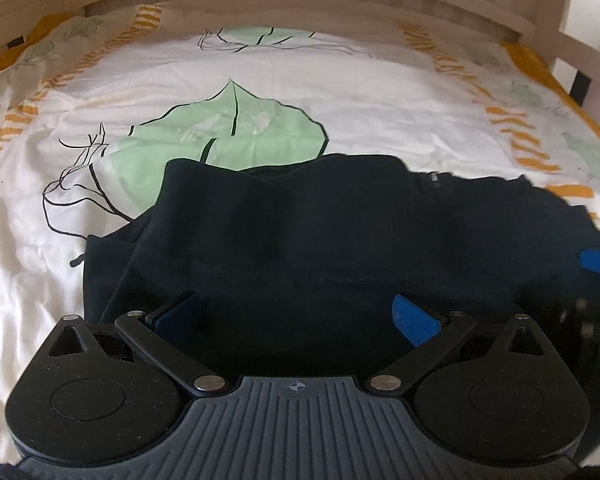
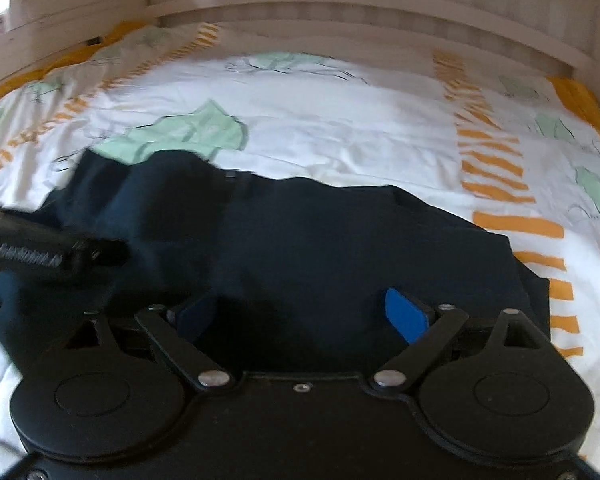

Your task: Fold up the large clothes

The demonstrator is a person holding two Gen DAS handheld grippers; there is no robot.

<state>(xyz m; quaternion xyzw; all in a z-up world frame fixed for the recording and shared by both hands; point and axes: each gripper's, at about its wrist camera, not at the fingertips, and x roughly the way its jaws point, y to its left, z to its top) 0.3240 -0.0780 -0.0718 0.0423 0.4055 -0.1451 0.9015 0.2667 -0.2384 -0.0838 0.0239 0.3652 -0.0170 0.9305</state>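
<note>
Left wrist view: left gripper [image 1: 295, 316], black body w/ blue finger pads, jaws spread wide, nothing between them; both pads sit low over the dark navy fabric garment [image 1: 320, 248]. At the right edge of this view a blue pad of the right gripper [image 1: 599, 264] shows above the same garment. A large pale-green leaf print w/ black outline [image 1: 227, 132] lies just beyond the garment's far edge; sharp here, smeared in the other view.

Right wrist view: right gripper [image 2: 300, 316], jaws likewise spread wide, nothing pinched. Blurred black body of the left gripper [image 2: 47, 256] enters from the left edge, over the garment [image 2: 340, 248]. This view alone shows the garment's right side edge, w/ orange dash stripes [image 2: 516, 224] of the cover just beside it.

Garment: lies on the white printed bed cover [image 1: 380, 92], near side of the bed, directly under both grippers. Surface mostly flat, few soft creases. Left side shows a layer lapped over a lower layer, stepped edge visible. Far edge uneven, wavy. Small dark tab near the far edge; detail cannot be made out.

Pale wooden bed rail [image 1: 300, 4] runs along the far side of the cover.
</note>
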